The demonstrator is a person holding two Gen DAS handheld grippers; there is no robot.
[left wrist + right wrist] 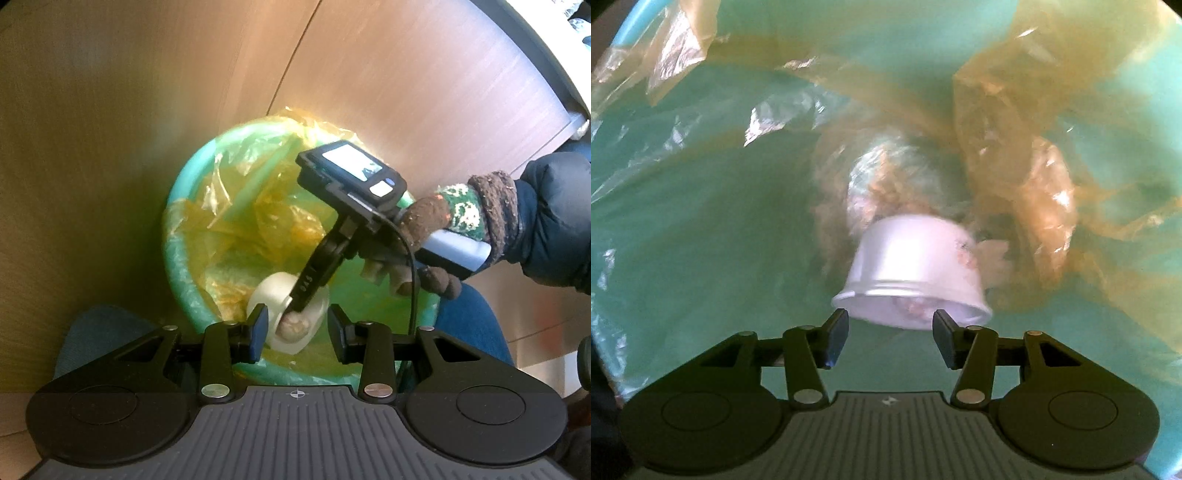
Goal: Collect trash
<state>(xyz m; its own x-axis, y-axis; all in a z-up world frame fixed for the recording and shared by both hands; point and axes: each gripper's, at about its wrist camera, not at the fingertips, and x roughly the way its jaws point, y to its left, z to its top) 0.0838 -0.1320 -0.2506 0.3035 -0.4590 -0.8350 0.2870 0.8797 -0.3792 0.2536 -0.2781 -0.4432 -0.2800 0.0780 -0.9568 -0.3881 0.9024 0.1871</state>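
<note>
A green bin (176,229) lined with a yellow plastic bag (258,206) stands on the floor below both grippers. A white paper cup (271,291) with crumpled scraps in it lies tilted inside the bin. My left gripper (297,328) hovers open over the bin's near rim, with nothing between its fingers. My right gripper (300,300) reaches down into the bin from the right. In the right wrist view the cup (908,258) is blurred just beyond the right gripper (890,332), which stands open with its pads clear of the cup. The bag (1015,147) bunches along the bin wall (683,240).
Wooden cabinet panels (369,92) rise close behind the bin. A gloved hand (443,221) in a dark sleeve holds the right gripper's handle. A leg in blue jeans (472,321) is at the bin's right, and a blue object (99,332) lies at its left.
</note>
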